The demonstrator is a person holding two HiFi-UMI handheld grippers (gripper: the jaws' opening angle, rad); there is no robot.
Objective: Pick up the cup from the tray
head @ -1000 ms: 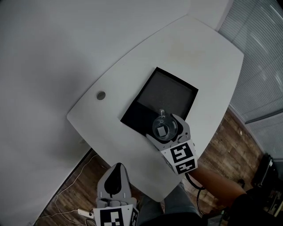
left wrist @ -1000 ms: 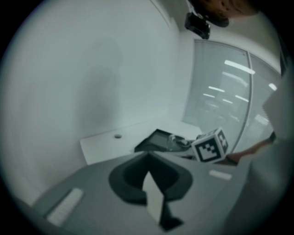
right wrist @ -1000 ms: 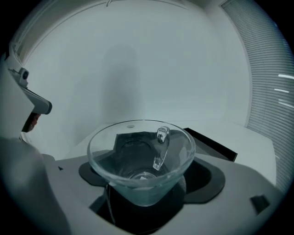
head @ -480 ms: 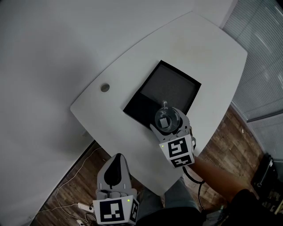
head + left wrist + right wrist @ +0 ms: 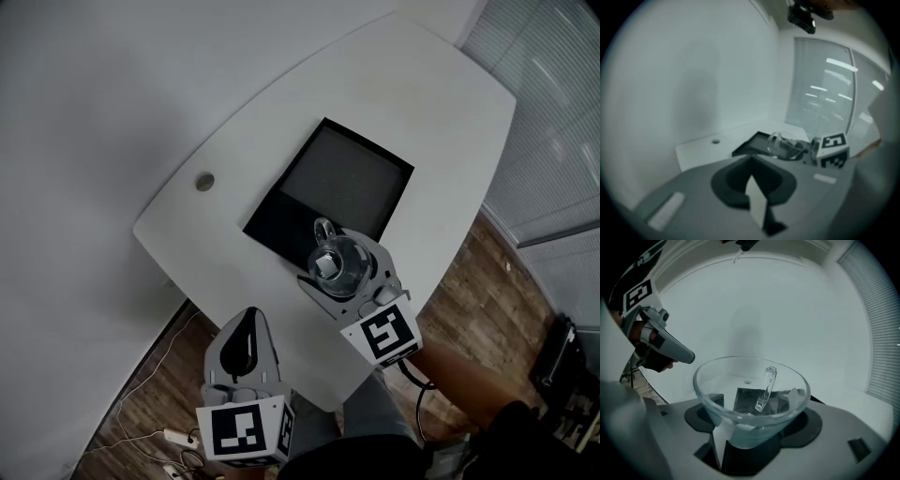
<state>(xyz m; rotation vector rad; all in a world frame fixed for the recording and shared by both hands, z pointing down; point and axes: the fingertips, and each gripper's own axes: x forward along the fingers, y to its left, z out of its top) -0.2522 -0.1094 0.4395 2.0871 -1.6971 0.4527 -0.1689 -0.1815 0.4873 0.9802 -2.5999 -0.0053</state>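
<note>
Glass cup (image 5: 751, 401) sits clamped in the right tool (image 5: 335, 262), handle pointing away.

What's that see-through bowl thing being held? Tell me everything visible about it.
It is a clear glass cup, empty, with a wide flaring bowl, a narrow base and one looped handle on its far side. It sits roughly upright in the right hand-held gripper, whose jaws have just been closing on it, above the near edge of the black tray.

No words, brands or numbers readable anywhere, only black-and-white square code markers, on the left cube (image 5: 246, 433), on the right cube (image 5: 386, 335)
</note>
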